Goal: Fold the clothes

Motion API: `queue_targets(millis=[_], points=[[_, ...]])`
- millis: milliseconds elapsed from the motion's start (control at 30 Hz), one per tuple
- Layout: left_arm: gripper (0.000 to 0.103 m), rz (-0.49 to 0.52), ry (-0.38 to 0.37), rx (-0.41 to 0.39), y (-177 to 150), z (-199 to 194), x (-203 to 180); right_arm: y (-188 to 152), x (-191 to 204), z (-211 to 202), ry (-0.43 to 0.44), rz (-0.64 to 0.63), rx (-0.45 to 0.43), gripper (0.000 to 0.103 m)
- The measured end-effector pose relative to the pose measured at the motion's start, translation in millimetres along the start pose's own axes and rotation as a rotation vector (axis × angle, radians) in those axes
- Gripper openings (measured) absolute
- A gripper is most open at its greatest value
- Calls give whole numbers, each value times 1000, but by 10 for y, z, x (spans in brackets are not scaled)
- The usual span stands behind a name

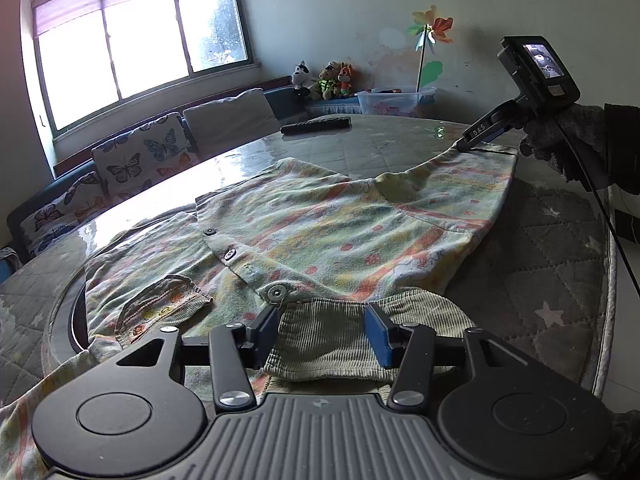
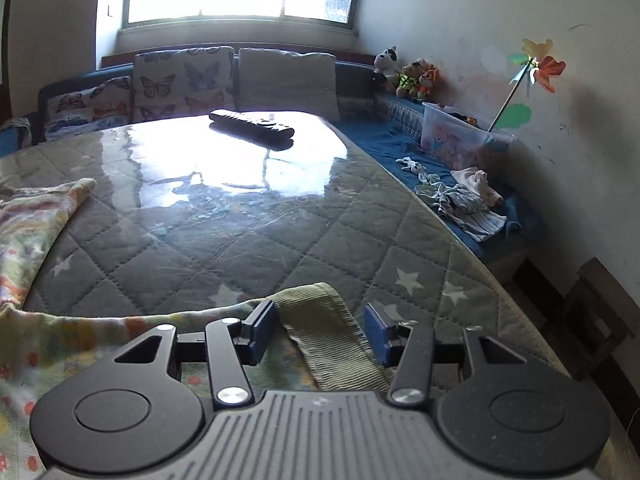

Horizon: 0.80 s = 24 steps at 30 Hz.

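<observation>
Clothes for folding are represented by one floral garment (image 1: pixel 320 224), spread on a quilted table cover (image 1: pixel 540 264).

Left wrist view: the garment is seen to fill the middle of the frame, with a snap-buttoned front panel and a ribbed cuff (image 1: pixel 344 336) lying at 6 o'clock. The left gripper (image 1: pixel 326 334) is seen standing half-wide, the cuff lying between its blue pads (image 1: pixel 378 334) without being pinched. At 2 o'clock the right gripper (image 1: pixel 466 142) is held by a gloved hand (image 1: pixel 568 144), its tip resting at the far corner of the cloth. A remote control (image 1: pixel 316 125) is seen at 12 o'clock on the glossy table (image 1: pixel 380 140).

Right wrist view: the right gripper (image 2: pixel 320 334) is likewise seen half-wide, with another ribbed cuff (image 2: pixel 320 320) lying loose between the jaws, nearer the left pad. The garment's body is seen at 9 o'clock; bare quilted cover lies ahead. Other small clothes (image 2: pixel 464 200) are heaped on the bench at 3 o'clock.

As far as can be judged, one panel has been laid across the body, and both cuffs appear released. Further folds of this garment are judged to be left, and the bench heap seems untouched.
</observation>
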<state>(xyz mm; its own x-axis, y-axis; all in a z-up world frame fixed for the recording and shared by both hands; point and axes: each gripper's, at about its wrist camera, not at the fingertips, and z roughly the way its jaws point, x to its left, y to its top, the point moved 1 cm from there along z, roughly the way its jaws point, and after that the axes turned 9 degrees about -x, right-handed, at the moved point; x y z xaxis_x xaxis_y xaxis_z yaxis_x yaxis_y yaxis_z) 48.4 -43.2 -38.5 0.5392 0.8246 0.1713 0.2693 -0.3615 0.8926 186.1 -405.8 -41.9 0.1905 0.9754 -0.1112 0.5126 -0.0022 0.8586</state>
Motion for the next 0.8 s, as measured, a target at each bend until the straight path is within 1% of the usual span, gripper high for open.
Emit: queue_targets(millis=[100, 200, 267, 333, 467, 600, 667, 700, 733, 800], points=[[54, 1, 1, 0, -5, 2, 4, -3, -80, -70, 5, 22, -17, 53], [55, 2, 5, 2, 0, 1, 3, -30, -217, -229, 0, 77, -39, 53], [55, 6, 6, 1, 3, 0, 3, -74, -310, -325, 4, 109, -35, 52], [58, 9, 9, 2, 7, 0, 8, -138, -377, -422, 15, 126, -27, 52], [61, 16, 14, 3, 22, 1, -1, -258, -427, -522, 32, 149, -14, 51], [69, 25, 21, -6, 46, -32, -17, -319, -434, -485, 32, 172, -5, 49], [75, 24, 23, -14, 67, -60, -20, -332, -430, -476, 29, 179, -10, 49], [80, 24, 25, -18, 76, -73, -22, -338, -425, -474, 25, 183, -16, 48], [84, 24, 27, -23, 86, -86, -24, -344, -424, -475, 21, 187, -20, 44], [88, 23, 36, -29, 107, -101, -24, -354, -427, -488, 14, 196, -25, 37]])
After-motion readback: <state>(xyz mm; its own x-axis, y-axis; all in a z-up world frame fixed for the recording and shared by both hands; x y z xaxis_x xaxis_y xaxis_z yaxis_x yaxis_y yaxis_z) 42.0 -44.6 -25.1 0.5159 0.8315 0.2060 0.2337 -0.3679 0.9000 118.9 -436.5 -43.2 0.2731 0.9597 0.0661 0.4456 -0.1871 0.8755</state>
